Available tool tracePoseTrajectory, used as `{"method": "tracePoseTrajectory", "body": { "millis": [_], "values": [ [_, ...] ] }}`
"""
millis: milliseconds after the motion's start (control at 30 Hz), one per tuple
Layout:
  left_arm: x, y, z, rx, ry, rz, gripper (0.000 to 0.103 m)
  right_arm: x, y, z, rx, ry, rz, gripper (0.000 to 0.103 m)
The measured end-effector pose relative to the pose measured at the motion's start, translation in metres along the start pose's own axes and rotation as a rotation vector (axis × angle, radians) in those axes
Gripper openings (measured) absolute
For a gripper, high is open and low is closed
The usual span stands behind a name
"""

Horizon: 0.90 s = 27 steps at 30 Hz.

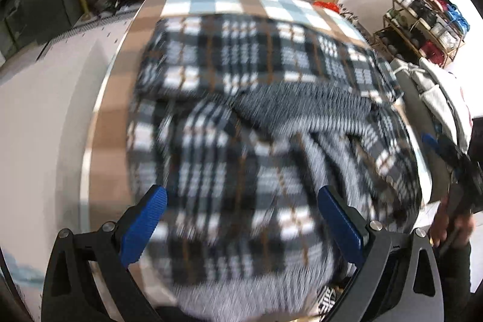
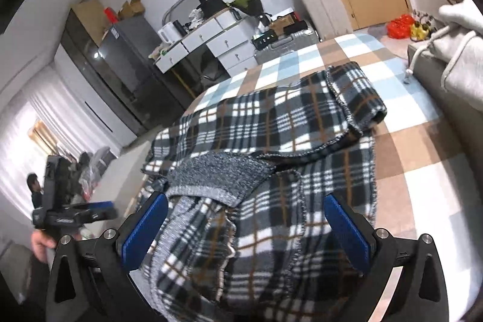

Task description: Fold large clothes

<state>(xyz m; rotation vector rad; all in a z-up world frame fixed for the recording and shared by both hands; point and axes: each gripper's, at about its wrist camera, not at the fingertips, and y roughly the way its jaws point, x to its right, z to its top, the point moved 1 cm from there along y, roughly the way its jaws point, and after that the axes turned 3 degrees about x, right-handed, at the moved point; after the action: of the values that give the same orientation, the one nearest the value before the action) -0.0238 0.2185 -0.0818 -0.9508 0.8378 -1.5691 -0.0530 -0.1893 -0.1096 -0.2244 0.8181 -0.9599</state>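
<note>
— Jaws on both: our left gripper [image 1: 241,219] and right gripper [image 2: 246,227] spread wide, empty.

— Garment?

— We see the plaid garment [image 2: 271,122] crumpled on the checked bed [image 2: 422,159], under both; left view blurred.

Plaid garment [image 1: 241,116] motion-blurred in left view; near end cut off.

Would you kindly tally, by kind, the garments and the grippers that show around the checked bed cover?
Plaid garment: 1
Grey hooded sweatshirt: 1
Grippers, both open: 2, left gripper and right gripper
Total: 4
</note>
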Motion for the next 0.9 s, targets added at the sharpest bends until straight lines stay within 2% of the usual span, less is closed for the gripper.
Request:
{"method": "tracePoseTrajectory", "body": {
  "millis": [167, 267, 433, 600, 700, 767, 800, 833, 900],
  "values": [
    [-0.016, 0.001, -0.023, -0.087, 0.027, 0.06, 0.098, 0.001, -0.003, -0.009, -0.019, 0.043, 0.035, 0.103],
    [-0.027, -0.002, -0.035, -0.131, -0.042, -0.011, 0.098, -0.002, -0.007, -0.007, -0.001, 0.032, 0.033, 0.103],
    [-0.041, 0.002, -0.067, -0.181, -0.238, -0.182, 0.098, 0.0, -0.015, -0.008, 0.024, 0.047, 0.043, 0.103],
    [-0.044, 0.017, -0.096, -0.228, -0.328, -0.194, 0.098, 0.003, -0.015, -0.015, 0.001, 0.062, 0.028, 0.103],
    [-0.048, 0.017, -0.095, -0.15, -0.337, -0.171, 0.098, 0.003, -0.012, -0.017, -0.01, 0.059, 0.021, 0.103],
    [-0.053, 0.026, -0.095, -0.183, -0.369, -0.198, 0.098, 0.004, -0.011, -0.018, -0.015, 0.067, 0.018, 0.103],
    [-0.055, 0.036, -0.094, -0.223, -0.399, -0.225, 0.098, 0.005, -0.01, -0.019, -0.016, 0.075, 0.021, 0.103],
    [-0.061, 0.037, -0.096, -0.24, -0.418, -0.217, 0.097, 0.006, -0.01, -0.019, -0.015, 0.082, 0.023, 0.103],
    [-0.055, 0.039, -0.092, -0.231, -0.372, -0.159, 0.098, 0.008, -0.01, -0.019, -0.016, 0.09, 0.025, 0.103]
  ]
}}
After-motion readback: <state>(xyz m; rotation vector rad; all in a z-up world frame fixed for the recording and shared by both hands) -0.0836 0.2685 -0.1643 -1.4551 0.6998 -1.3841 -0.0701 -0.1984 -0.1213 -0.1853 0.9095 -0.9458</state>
